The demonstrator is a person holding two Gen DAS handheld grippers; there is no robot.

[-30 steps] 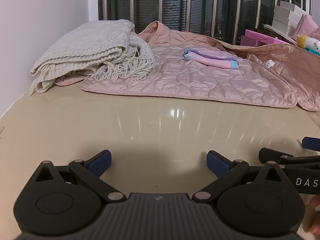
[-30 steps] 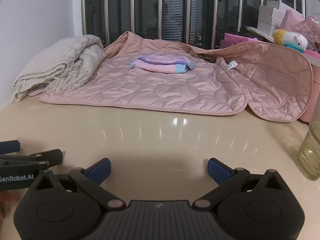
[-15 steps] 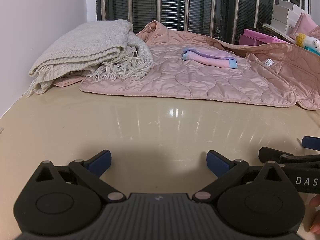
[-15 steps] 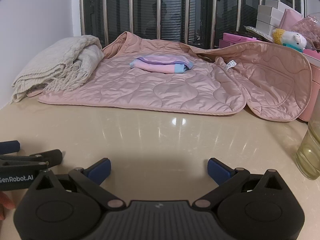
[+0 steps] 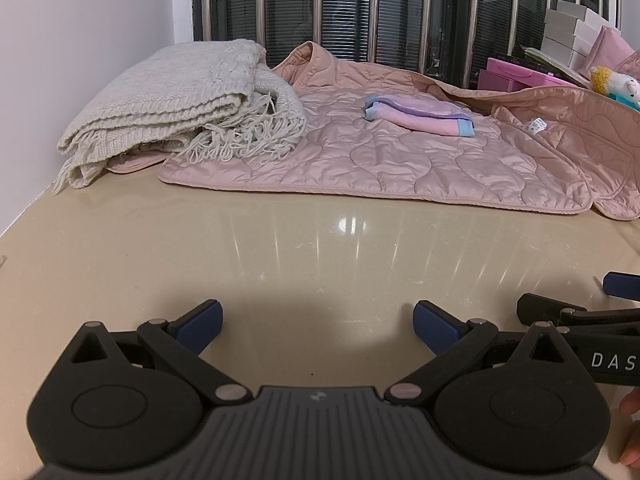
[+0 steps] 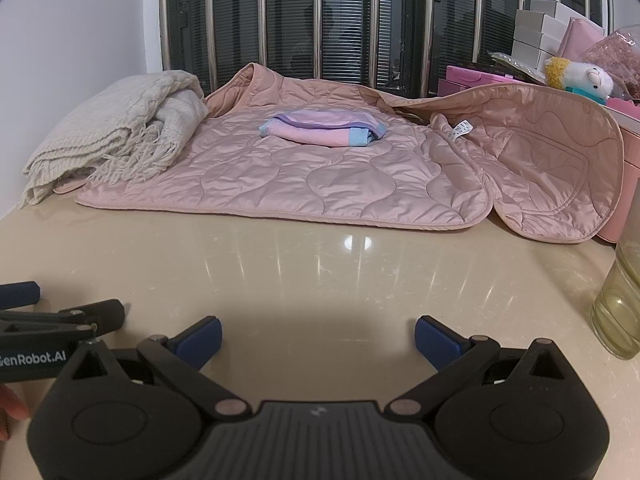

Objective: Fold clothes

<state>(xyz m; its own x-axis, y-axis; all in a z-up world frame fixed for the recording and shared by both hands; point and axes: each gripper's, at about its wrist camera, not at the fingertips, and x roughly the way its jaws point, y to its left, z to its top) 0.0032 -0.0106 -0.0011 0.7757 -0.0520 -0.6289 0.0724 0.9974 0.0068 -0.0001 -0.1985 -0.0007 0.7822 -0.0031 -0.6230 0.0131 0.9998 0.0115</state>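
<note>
Right gripper (image 6: 318, 336) low over beige countertop (image 6: 320, 280), blue-padded fingers spread wide, nothing between them. Left gripper (image 6: 60, 312) pokes in at left edge, side-on; its finger spacing unclear. Pink quilted jacket (image 6: 320, 184) lies spread flat across far half of counter, one flap curled up at right. Small folded pink-and-blue garment (image 6: 324, 130) sits on top of jacket. Folded cream knit throw (image 6: 116, 136) overlaps jacket's left edge. Glass of yellowish liquid (image 6: 618, 304) at right edge. Plush toy (image 6: 580, 76) and white boxes (image 6: 540, 36) behind.
</note>
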